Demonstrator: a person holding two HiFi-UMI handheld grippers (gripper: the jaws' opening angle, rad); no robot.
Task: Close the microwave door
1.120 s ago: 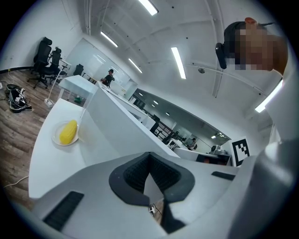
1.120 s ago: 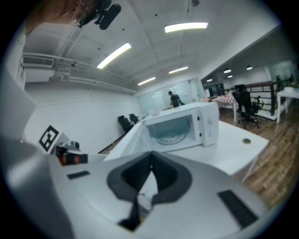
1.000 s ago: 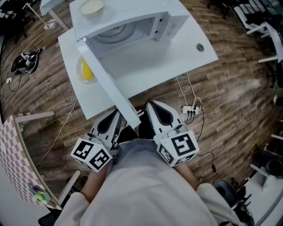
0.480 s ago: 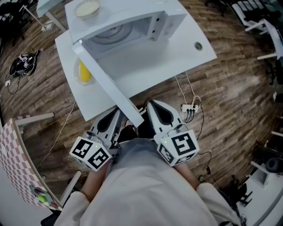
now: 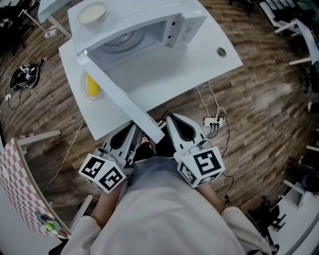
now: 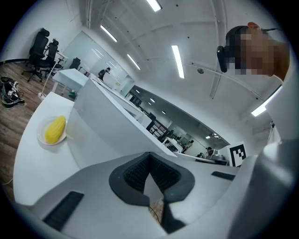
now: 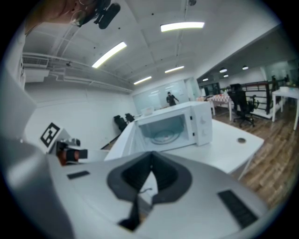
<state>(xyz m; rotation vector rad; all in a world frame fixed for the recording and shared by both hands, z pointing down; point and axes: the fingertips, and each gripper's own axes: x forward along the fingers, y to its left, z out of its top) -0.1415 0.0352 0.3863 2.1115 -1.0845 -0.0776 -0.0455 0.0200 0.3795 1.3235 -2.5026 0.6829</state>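
Note:
A white microwave (image 5: pixel 149 20) stands on a white table (image 5: pixel 199 64) with its door (image 5: pixel 119 94) swung wide open, the door's free end reaching out over the table's near edge. The cavity and turntable show in the right gripper view of the microwave (image 7: pixel 173 126). My left gripper (image 5: pixel 130 128) and right gripper (image 5: pixel 170 119) are held low, close to the body, just short of the table edge and on either side of the door's free end. Both are shut with nothing in them. In the left gripper view the door (image 6: pixel 117 121) rises close ahead of the left gripper (image 6: pixel 149 156).
A yellow corn cob on a plate (image 5: pixel 92 84) lies on the table left of the door. A bowl (image 5: pixel 92 13) sits on top of the microwave. A power strip with cables (image 5: pixel 213 121) lies on the wooden floor. Office chairs (image 7: pixel 240 105) stand far right.
The microwave and table have slid slightly up and left in the head view as the head moved. Both grippers hold the same place and the door stays open.

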